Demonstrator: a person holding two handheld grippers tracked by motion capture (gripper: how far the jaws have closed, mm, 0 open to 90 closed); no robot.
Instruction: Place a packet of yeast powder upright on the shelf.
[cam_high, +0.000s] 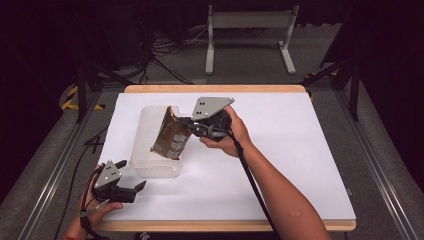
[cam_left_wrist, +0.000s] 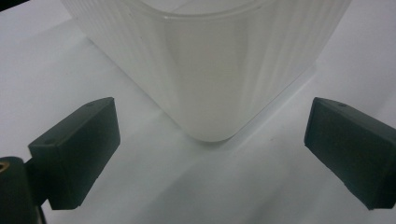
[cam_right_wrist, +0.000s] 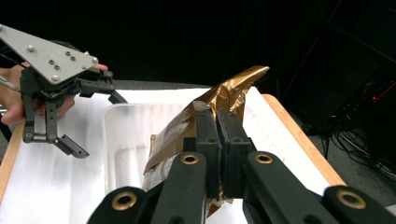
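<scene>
My right gripper (cam_high: 192, 127) was clamped tight on the top edge of the gold foil pouch (cam_high: 171, 136), which hung tilted over the clear plastic bin (cam_high: 150, 150). My left gripper (cam_high: 131, 176) rested wide open, empty, just beside the bin's near corner.

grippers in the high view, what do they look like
Both the left tongs and the right tongs are black linkage frames, each topped by a grey three-cornered plate with small dark holes. A black cable trails along each forearm. Arms are bare, no sleeves.
</scene>
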